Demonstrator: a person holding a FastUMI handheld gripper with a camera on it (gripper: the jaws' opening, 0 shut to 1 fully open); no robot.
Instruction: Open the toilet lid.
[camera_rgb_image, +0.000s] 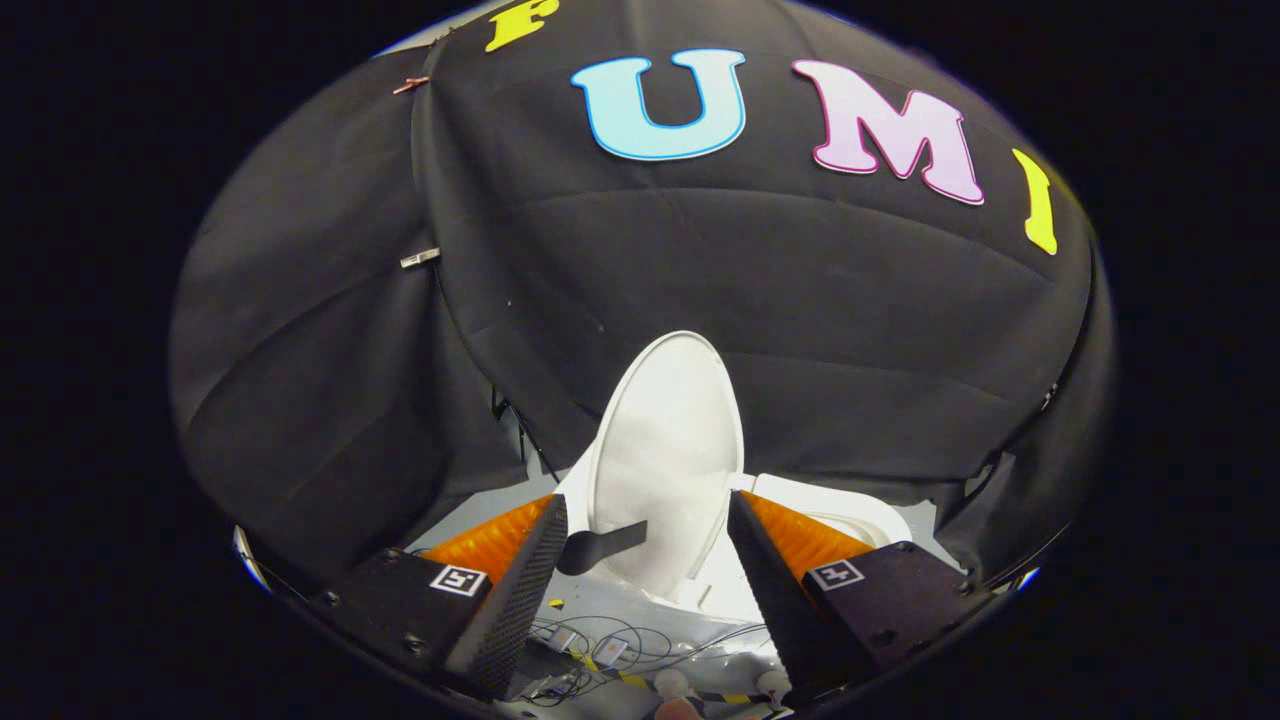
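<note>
Toilet lid (668, 450) stands raised, close to upright, its flat white face turned toward the camera, beyond and between the fingers of the hand-held gripper (648, 545). Behind and to the right of it the toilet body (850, 515) shows as a white rim, set against the black booth wall (800, 320).

Gripper state: fingers spread wide, nothing between them, no contact with the lid. A short dark tab (603, 547) sits on the lower face of the lid, just ahead of the left finger (can't tell whether it's a taped-on pull strip or a fixed handle).

Handling, my read:
- Lid looks like moulded plastic: stiff, light, swings on a rear hinge. Low effort to move it.
- Surface is smooth and glossy, so likely slippery under a pinch on the flat face.
- Best hold: the free rim, pinched across its thickness, or the dark tab if it's solid.
- Not fragile, but it could slam if released short of its balance point.

Judging by the angle, the lid is already open or nearly so; remaining work, if any, is making sure it rests back stably.

Loose wires (600, 640) lie on the floor (690, 610) below the fingers, near its front edge; keep clear of them.
</note>
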